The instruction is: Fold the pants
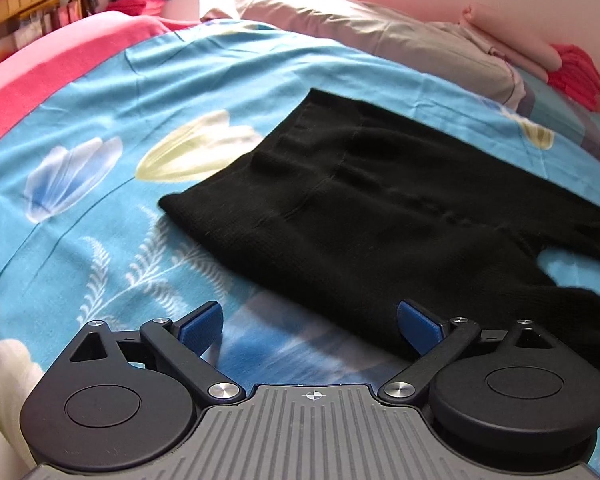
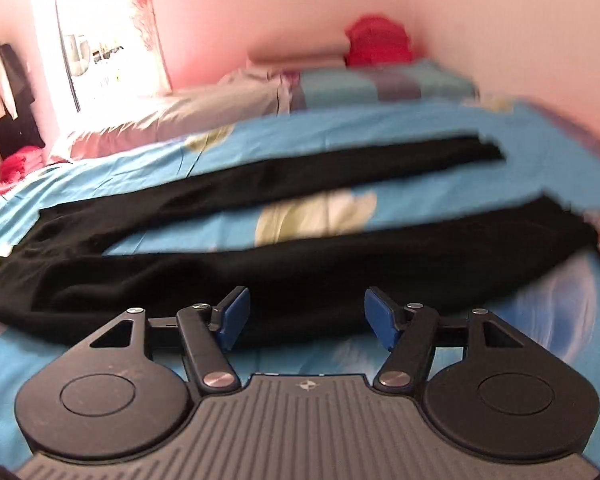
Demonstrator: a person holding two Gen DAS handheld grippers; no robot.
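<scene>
Both grippers hover over the bed with their blue pads spread wide and nothing between them: the left gripper (image 1: pixel 310 328) sits at 6 o'clock in its own view, its right-hand pad (image 1: pixel 418 330) overlapping the near edge of the pants, its other pad over bare bedding; the right gripper (image 2: pixel 306 320) sits at 6 o'clock in its view with both pads in front of the nearer trouser leg. Underneath everything lies the blue floral bedspread (image 1: pixel 100 128), covering most of the bed. On it the black pants (image 1: pixel 380 208) lie flat, filling the middle and stretching toward 3 o'clock in the left wrist view, the waistband end toward 10 o'clock. In the right wrist view, which is blurred, the pants (image 2: pixel 300 272) spread their two legs apart from 9 o'clock toward 3 o'clock, a patch of bedspread (image 2: pixel 204 148) showing between them. A grey pillow (image 1: pixel 400 36) lies at 1 o'clock beyond the pants, against the pink wall (image 2: pixel 280 8). Beside the pillow, at 2 o'clock, sits a folded red cloth (image 1: pixel 576 74).
</scene>
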